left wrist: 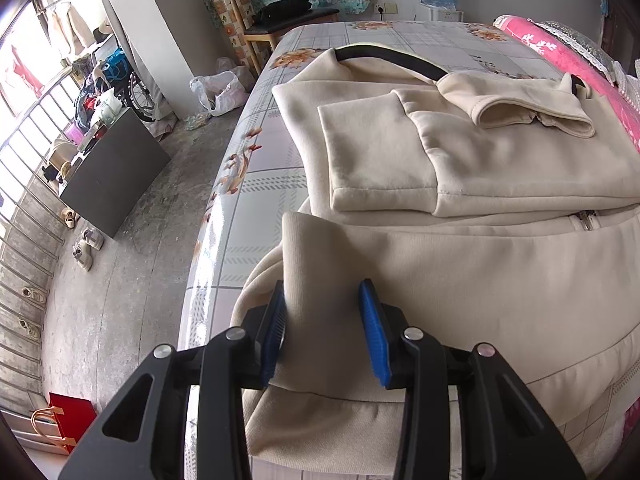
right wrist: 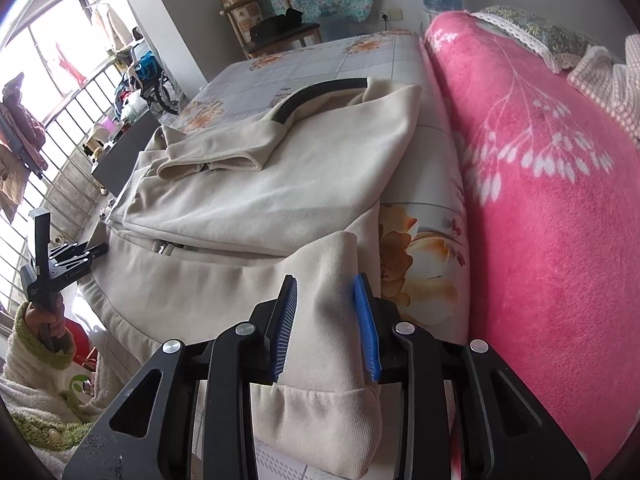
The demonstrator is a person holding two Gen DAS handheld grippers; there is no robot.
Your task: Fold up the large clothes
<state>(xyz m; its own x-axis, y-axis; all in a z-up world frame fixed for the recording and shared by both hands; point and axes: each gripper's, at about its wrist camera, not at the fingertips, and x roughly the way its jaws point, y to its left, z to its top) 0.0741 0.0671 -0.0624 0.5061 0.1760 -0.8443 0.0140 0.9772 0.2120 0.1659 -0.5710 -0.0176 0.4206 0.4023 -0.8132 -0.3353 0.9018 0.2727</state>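
A large cream zip-up jacket (left wrist: 480, 152) lies on the bed, its sleeves and upper half folded over the body, with black neck trim (left wrist: 392, 56) at the far end. My left gripper (left wrist: 325, 332) is shut on a bunched fold at the near left corner of the jacket's hem (left wrist: 320, 400). In the right wrist view my right gripper (right wrist: 326, 328) is shut on the near right hem corner (right wrist: 320, 412), and cloth fills the gap between its blue pads (right wrist: 366, 320). The left gripper (right wrist: 60, 264) also shows there at the far left, held by a hand in a green-cuffed sleeve.
The bed has a flowered checked sheet (left wrist: 256, 184). A pink blanket (right wrist: 540, 220) is piled along its right side. The bare floor lies to the left with a dark cabinet (left wrist: 116, 172), shoes (left wrist: 86, 248) and a red bag (left wrist: 68, 420). A wooden chair (left wrist: 276, 20) stands beyond the bed.
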